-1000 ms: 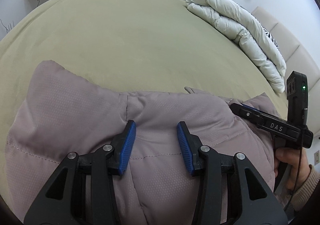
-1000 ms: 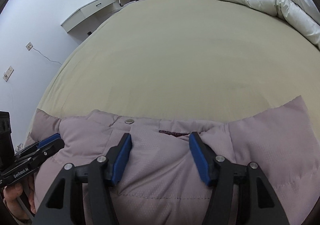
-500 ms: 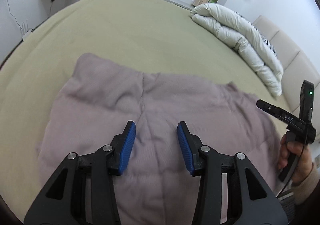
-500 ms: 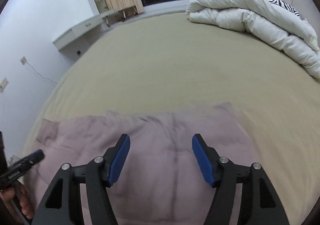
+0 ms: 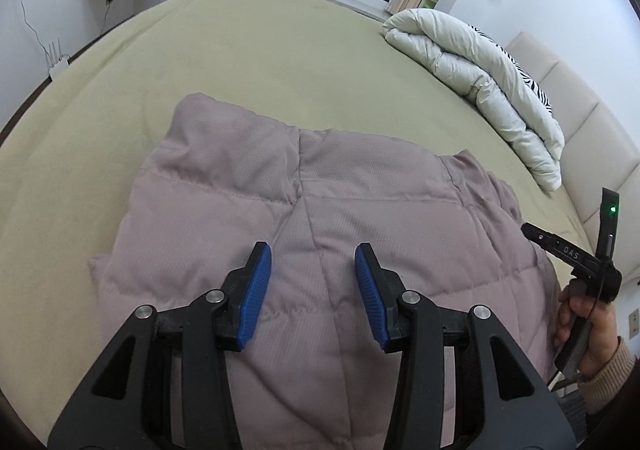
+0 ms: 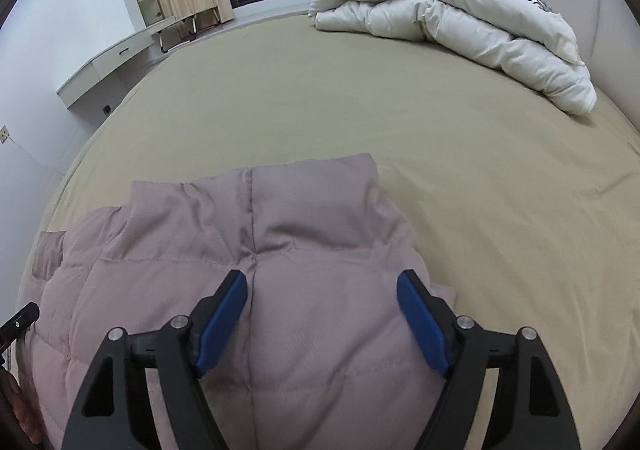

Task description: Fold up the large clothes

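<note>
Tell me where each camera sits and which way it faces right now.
Left wrist: on the left gripper, open above the mauve puffer jacket, looking across the bed; the right gripper and right hand show.
Right wrist: on the right gripper, open above the same jacket; the left gripper's tip shows.
Shared: jacket, bed, white duvet.

Left tongs [image 5: 313,286]: black angular frame, silver screws, ribbed blue pads [image 5: 256,292]. Right tongs [image 6: 322,324] match, with blue pads [image 6: 420,322]. Their black handle [image 5: 576,256] reads "DAS", shows a green light, and trails a black cable. Bare-skinned hand [image 5: 584,324], ribbed beige cuff.
</note>
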Demonstrator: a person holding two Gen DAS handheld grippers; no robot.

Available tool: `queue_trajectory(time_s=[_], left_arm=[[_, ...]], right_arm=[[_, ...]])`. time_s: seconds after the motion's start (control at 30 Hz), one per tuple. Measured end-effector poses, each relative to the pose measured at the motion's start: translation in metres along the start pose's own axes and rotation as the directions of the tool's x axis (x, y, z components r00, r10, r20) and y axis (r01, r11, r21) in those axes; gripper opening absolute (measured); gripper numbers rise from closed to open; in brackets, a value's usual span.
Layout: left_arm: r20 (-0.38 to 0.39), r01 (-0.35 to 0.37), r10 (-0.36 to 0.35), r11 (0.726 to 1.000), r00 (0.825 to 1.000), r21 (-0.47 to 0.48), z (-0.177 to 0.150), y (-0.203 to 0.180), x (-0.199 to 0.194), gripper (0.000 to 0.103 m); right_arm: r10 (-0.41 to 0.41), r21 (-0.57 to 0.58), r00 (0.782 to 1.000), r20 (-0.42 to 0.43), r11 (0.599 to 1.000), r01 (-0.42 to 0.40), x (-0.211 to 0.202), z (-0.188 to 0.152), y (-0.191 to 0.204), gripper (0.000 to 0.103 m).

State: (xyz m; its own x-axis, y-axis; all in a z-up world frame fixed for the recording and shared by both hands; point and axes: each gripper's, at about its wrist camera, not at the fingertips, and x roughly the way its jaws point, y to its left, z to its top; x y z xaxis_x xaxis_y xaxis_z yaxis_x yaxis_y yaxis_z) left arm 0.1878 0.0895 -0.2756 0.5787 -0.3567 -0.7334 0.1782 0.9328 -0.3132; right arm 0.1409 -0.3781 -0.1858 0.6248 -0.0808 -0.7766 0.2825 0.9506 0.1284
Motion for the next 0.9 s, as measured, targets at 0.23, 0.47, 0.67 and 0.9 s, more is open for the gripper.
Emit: queue_trajectory(time_s=[0.23,0.47,0.67,0.9], left_arm=[[-0.001,0.002,-0.002,1.0,1.0,0.009,-0.009,0.004,0.01,0.042],[0.181,-0.12,0.095,0.983,0.979,0.137,-0.02,-0.04,-0.068,0.063],[0.465,-0.227,0.165,0.97,0.87,0.08,-0.055,-0.082,-0.17,0.096],[0.585,-0.411,0.29,0.908,0.757,0.082,-0.062,-0.12,-0.253,0.103]], right_arm=[[-0.013,0.009,0.999,-0.046,1.0,0.013,0.019,-0.01,-0.006,0.093],[-0.012,0.087,0.984,0.177,0.996,-0.003,-0.077,-0.019,-0.004,0.097],[-0.052,0.026,0.903,0.427,0.999,0.046,-0.17,-0.056,0.017,0.103],[-0.113,-0.027,0.832,0.543,0.988,0.151,-0.236,-0.068,0.034,0.103]])
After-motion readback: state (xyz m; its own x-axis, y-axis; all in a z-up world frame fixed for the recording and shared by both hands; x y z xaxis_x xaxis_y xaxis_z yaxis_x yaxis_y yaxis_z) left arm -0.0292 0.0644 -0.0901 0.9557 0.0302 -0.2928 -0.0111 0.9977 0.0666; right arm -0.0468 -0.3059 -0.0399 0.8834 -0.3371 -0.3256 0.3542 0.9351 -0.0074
